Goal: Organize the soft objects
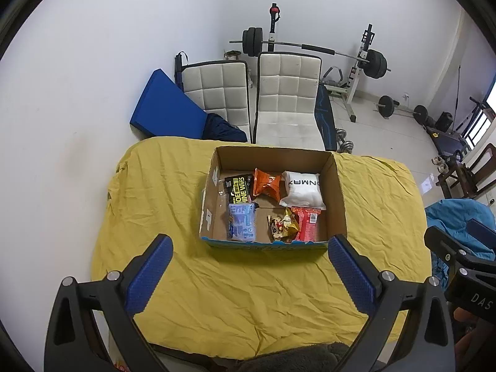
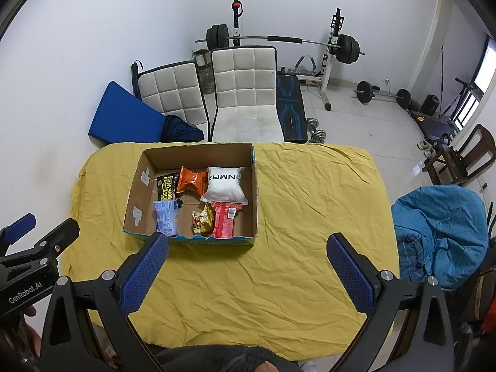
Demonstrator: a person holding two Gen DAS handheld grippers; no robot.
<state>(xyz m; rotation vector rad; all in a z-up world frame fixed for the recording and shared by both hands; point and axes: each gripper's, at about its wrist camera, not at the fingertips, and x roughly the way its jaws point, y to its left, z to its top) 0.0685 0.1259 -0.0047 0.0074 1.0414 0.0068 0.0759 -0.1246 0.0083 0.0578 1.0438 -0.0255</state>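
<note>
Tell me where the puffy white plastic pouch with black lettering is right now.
The white pouch lies inside the open cardboard box on the yellow cloth, in its far right corner, beside the orange snack bag and just beyond the red packet.

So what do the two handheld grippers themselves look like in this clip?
Both match: the left gripper and right gripper have black plastic frames with triangular cut-outs and silver round bolts. Each finger carries a blue pad with a dotted texture. White lettering on the left body reads "GenRobot.AI"; the right shows "DAS". No cables are visible.
</note>
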